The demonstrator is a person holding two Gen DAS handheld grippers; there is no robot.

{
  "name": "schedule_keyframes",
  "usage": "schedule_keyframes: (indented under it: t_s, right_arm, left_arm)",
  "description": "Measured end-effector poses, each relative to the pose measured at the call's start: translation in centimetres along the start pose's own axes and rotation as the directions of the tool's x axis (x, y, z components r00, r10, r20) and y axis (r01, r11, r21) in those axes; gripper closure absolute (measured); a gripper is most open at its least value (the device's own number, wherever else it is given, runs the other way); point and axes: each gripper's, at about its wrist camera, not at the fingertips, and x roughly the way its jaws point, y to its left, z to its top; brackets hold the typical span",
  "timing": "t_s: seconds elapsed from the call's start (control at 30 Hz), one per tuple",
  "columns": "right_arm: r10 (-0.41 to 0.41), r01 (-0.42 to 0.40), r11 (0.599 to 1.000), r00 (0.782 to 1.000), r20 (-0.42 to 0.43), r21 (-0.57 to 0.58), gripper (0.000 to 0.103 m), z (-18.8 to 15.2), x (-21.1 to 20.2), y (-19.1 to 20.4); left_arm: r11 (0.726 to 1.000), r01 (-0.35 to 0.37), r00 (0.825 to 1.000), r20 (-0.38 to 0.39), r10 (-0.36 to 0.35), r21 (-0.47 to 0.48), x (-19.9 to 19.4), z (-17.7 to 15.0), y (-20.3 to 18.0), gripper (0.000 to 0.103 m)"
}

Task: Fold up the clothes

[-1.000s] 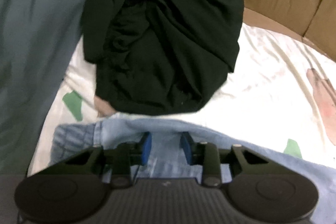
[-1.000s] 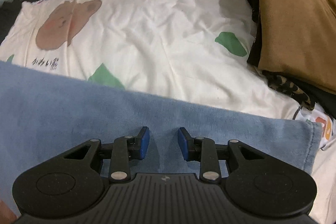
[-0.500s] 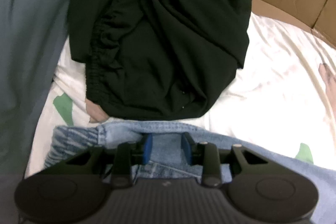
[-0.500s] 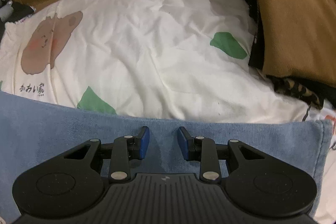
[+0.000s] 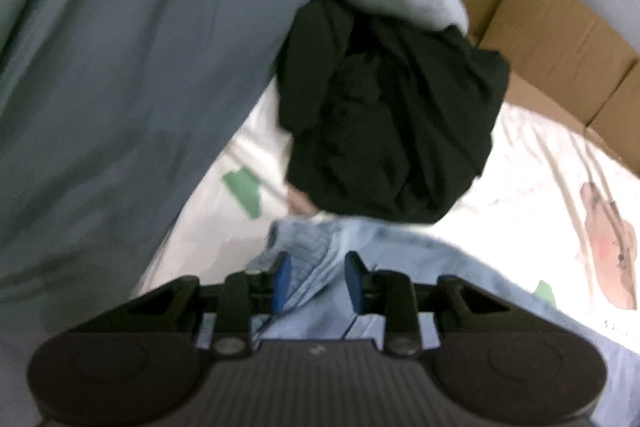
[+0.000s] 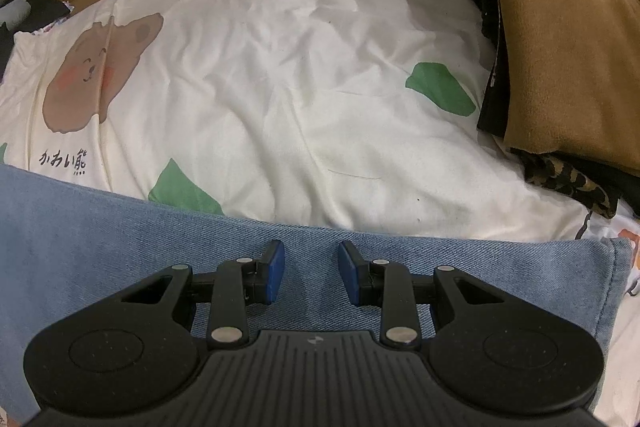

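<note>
Light blue jeans (image 6: 120,247) lie across the near part of a cream bear-print sheet (image 6: 300,87). In the left wrist view their waist end (image 5: 312,247) is bunched. My left gripper (image 5: 316,275) is open, with the blue pads either side of a raised denim fold. My right gripper (image 6: 308,271) is open over the flat leg end of the jeans, near the hem (image 6: 612,267). I cannot tell if the pads touch the cloth.
A black garment (image 5: 392,131) lies crumpled just beyond the jeans' waist, under a grey-blue cloth (image 5: 120,67). A brown garment (image 6: 560,47) over dark patterned clothes sits at the right. Cardboard (image 5: 560,39) walls the far side.
The left gripper has swung right and pulled back, and the waist end has bunched up between its pads. The right gripper moved slightly over the leg; both stay open.
</note>
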Motion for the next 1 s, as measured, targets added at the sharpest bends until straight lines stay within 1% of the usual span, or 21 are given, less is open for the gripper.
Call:
schedule_keyframes:
  t_s: [0.17,0.4,0.63,0.77,0.9,0.97,1.0]
  right_arm:
    - [0.008,-0.008,1.000,1.000,-0.007,-0.010,0.066,0.1,0.0,-0.1]
    - [0.010,-0.010,1.000,1.000,-0.006,-0.025,0.066,0.1,0.0,-0.1]
    - [0.003,-0.003,0.999,1.000,0.004,-0.037,0.066,-0.2,0.0,0.1]
    - [-0.004,0.004,0.999,1.000,-0.012,-0.044,0.066,0.1,0.0,0.3]
    - [-0.004,0.004,0.999,1.000,-0.020,-0.036,0.066,0.4,-0.1,0.2]
    - [-0.011,0.011,0.999,1.000,-0.004,-0.036,0.068,0.4,-0.6,0.4]
    - [-0.018,0.020,0.998,1.000,0.025,-0.056,0.068,0.2,-1.3,0.5]
  left_arm:
    - [0.999,-0.006,1.000,-0.028,0.004,-0.039,2.3,-0.4,0.3,0.081]
    - [0.996,-0.063,0.997,-0.054,0.060,-0.060,6.8,0.4,0.7,0.081]
    - [0.994,-0.088,0.995,-0.044,0.085,-0.065,9.2,0.8,0.8,0.076]
    - [0.994,-0.101,0.994,-0.049,0.100,-0.035,8.9,1.1,0.3,0.078]
    - [0.997,-0.074,0.997,-0.034,0.073,-0.006,7.0,1.2,0.4,0.077]
    - [0.999,-0.053,0.998,-0.021,0.053,0.001,5.6,1.0,0.6,0.076]
    - [0.999,-0.046,0.999,-0.017,0.046,0.002,4.9,0.8,0.8,0.076]
